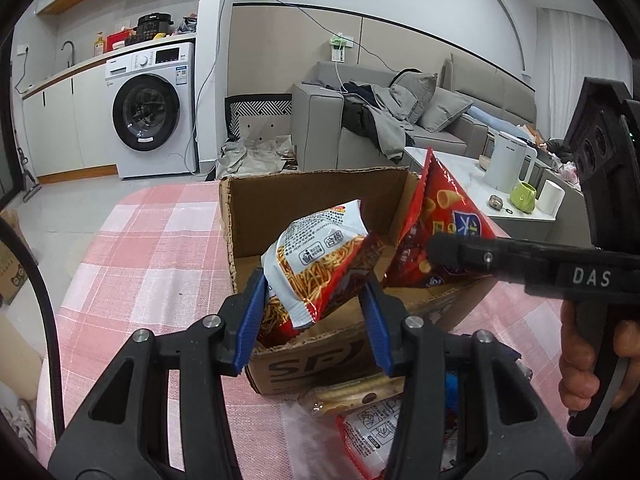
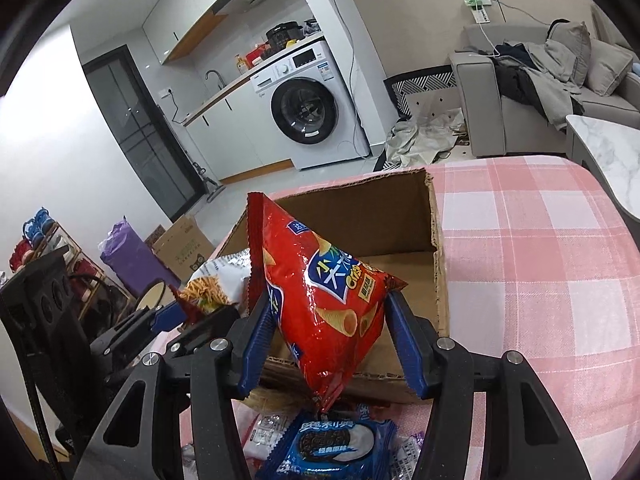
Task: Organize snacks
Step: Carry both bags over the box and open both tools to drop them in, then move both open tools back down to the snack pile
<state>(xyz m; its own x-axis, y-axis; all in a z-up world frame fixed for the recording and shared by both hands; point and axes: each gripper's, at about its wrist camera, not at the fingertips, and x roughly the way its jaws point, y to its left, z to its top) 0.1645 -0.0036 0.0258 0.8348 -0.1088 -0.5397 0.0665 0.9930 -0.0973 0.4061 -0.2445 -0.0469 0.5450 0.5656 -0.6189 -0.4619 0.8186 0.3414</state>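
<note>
An open cardboard box [image 1: 320, 188] [image 2: 360, 208] stands on the pink checked tablecloth. My left gripper [image 1: 316, 304] is shut on a white and red bag of stick snacks [image 1: 316, 256] and holds it over the box's near edge. My right gripper [image 2: 328, 324] is shut on a red bag of cone crisps [image 2: 320, 280], held above the box; the bag also shows in the left wrist view [image 1: 436, 220]. The left gripper and its bag [image 2: 216, 284] show at the left of the right wrist view.
Several loose snack packs lie on the cloth in front of the box, among them a blue Oreo pack [image 2: 328, 444] and a biscuit pack [image 1: 352, 396]. A side table with a white kettle [image 1: 506, 164] and green mug [image 1: 523, 198] stands to the right.
</note>
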